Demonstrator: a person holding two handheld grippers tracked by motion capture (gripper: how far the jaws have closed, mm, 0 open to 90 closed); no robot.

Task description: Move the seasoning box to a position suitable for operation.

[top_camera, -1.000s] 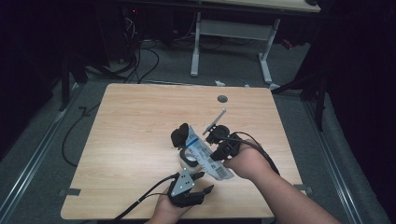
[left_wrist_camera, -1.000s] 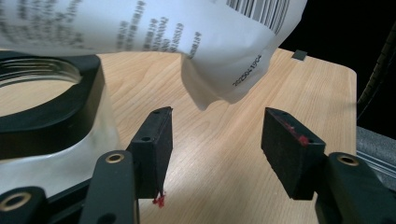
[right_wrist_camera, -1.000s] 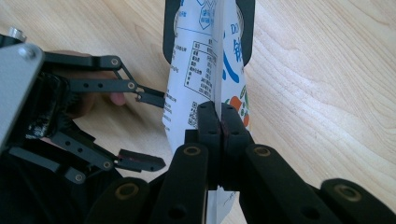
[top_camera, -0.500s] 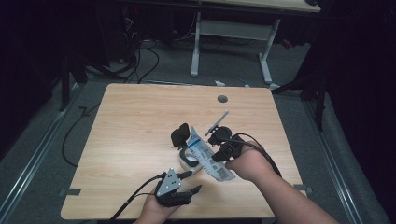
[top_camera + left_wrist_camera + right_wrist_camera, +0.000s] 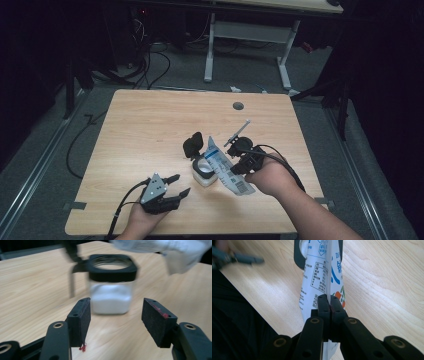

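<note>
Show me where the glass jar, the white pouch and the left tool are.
glass jar (image 5: pixel 110 298): left gripper view, on its clear wall over the white powder.
white pouch (image 5: pixel 319 272): right gripper view, on its printed face.
left tool (image 5: pixel 179 184): high view, midway between its open tips.

I see a white printed pouch (image 5: pixel 227 167) tilted above a small square clear jar (image 5: pixel 204 171), black-collared and open, part-filled with white powder, upright near the table's front centre; its black lid (image 5: pixel 193 145) hangs open behind.
</note>
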